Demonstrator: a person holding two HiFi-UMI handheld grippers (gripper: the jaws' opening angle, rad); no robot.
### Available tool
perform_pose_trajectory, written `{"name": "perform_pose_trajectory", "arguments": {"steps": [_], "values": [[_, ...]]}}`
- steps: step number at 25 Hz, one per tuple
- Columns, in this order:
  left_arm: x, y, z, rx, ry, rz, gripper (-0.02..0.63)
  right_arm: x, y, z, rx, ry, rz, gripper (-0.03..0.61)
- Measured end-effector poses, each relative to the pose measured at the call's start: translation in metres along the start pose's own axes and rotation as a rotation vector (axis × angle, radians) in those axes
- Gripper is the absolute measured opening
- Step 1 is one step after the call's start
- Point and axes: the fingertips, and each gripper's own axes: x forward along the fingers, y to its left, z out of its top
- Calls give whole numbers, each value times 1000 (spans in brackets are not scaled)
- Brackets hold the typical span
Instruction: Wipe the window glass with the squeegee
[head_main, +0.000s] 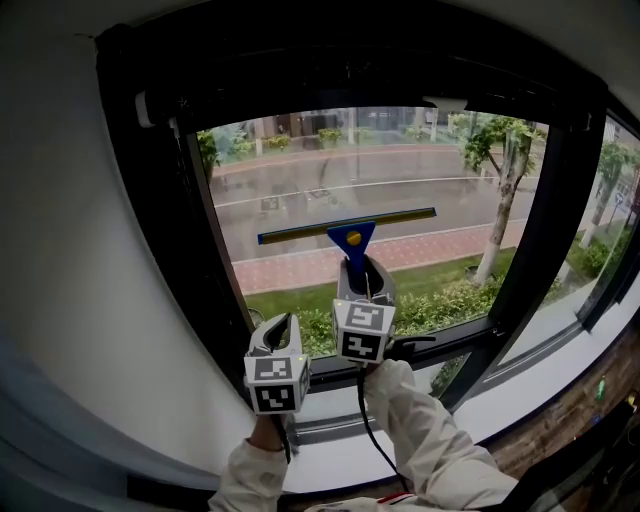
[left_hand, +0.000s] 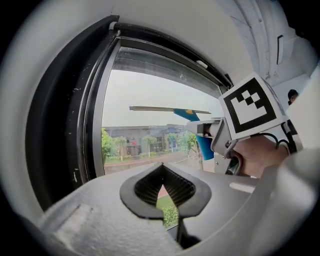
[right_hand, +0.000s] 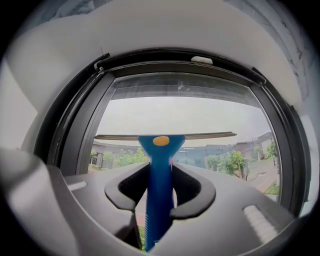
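At the far left, the black window frame (head_main: 150, 220) borders the window glass (head_main: 300, 185). Your left gripper (head_main: 279, 322) sits low, near the bottom of the frame, its fingers (left_hand: 145, 187) closed tip to tip with nothing between them. Just to its right and higher, your right gripper (head_main: 362, 268) points up at the pane, its fingers (right_hand: 187, 184) clamped on the blue handle of the squeegee (head_main: 350, 236). The squeegee's long blade runs nearly level across the middle of the glass, handle downward. Outside, a tree (head_main: 505, 170) stands at right.
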Motion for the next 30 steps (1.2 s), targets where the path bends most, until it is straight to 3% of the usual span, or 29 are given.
{"name": "perform_pose_trajectory", "arguments": {"steps": [12, 30], "values": [[-3, -14, -23, 7, 5, -24, 0, -14, 2, -54, -5, 43, 10, 143], [-11, -33, -119, 9, 118, -79, 0, -40, 9, -176, 31, 152, -1, 143]]}}
